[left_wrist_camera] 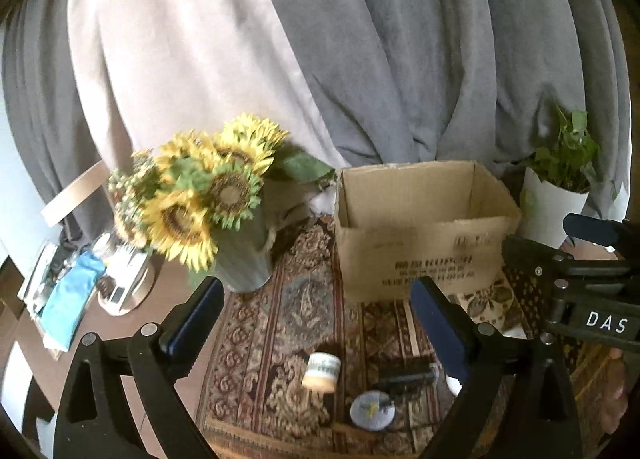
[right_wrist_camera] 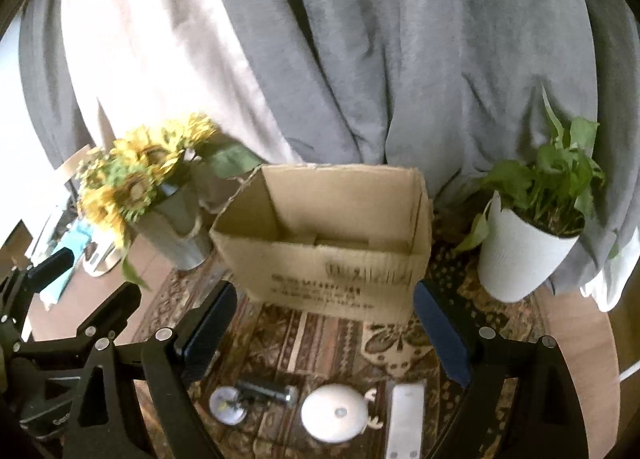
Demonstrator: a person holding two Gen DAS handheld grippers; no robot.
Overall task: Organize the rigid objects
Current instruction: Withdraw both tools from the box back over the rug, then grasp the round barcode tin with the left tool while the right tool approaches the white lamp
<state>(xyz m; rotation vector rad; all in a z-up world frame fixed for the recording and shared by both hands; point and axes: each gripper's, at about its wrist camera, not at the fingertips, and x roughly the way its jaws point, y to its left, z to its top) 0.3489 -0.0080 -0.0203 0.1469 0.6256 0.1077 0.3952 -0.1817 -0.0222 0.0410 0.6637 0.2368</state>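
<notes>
In the left wrist view, the left gripper [left_wrist_camera: 316, 323] hung with its jaws spread wide and nothing between them, above a patterned rug [left_wrist_camera: 288, 307]. Near its fingertips lay a small cream jar [left_wrist_camera: 322, 372] on its side, a round tin lid [left_wrist_camera: 372, 411] and a dark cylindrical tool [left_wrist_camera: 408, 379] touching or just beside that lid. Further back stood an open cardboard box [left_wrist_camera: 420, 231], with a vase of sunflowers [left_wrist_camera: 208, 195] to its left and a white potted plant [left_wrist_camera: 556, 199] to its right.

In the right wrist view, the right gripper [right_wrist_camera: 324, 323] was likewise spread and empty. Below it lay the tin lid [right_wrist_camera: 228, 405], the dark tool [right_wrist_camera: 266, 393], a round white disc [right_wrist_camera: 335, 417] and a white rectangular remote-like piece [right_wrist_camera: 406, 419]. The box [right_wrist_camera: 328, 243] sat just beyond, seemingly empty.

The jar would likely roll if nudged off-centre. The flat disc and lid offered little edge, so the fingers might scrape the rug instead. A high swing could clip the sunflowers [right_wrist_camera: 132, 175] or the plant [right_wrist_camera: 532, 235].
</notes>
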